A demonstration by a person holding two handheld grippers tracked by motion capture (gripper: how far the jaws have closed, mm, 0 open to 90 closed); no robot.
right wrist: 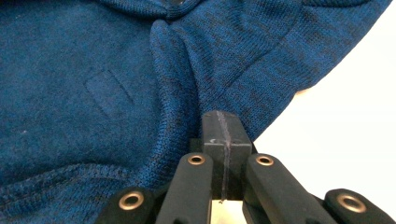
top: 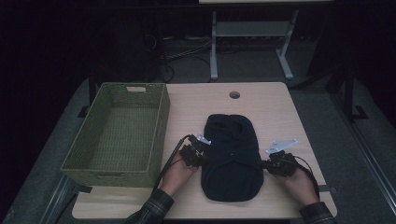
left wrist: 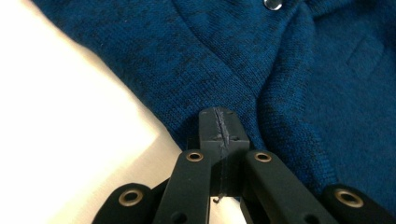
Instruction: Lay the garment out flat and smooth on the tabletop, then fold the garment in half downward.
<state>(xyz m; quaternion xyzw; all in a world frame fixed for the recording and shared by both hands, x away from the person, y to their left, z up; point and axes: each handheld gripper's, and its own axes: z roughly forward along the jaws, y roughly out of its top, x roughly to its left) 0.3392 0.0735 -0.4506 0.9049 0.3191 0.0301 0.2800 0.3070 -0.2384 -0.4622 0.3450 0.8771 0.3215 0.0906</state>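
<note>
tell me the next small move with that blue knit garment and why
Probably lift both edges together and fold the blue knit garment over. The left hand-held gripper and right hand-held gripper look shut at its opposite side edges, though no cloth shows between the jaws, and it lies flat beside the green basket.

Both forearms came in from the near edge of the table, sleeves showing at the wrists. The left hand (top: 176,173) held the left gripper (top: 201,154) angled inward towards the right, its cable looping back along the forearm. The right hand (top: 299,183) held the right gripper (top: 267,164) pointing left, inward, its grey plate raised above it. In the left gripper view the two black jaws were pressed together, no gap between them. In the right gripper view the jaws likewise met along a thin seam. The grippers faced each other, well apart, both low over the table.
</note>
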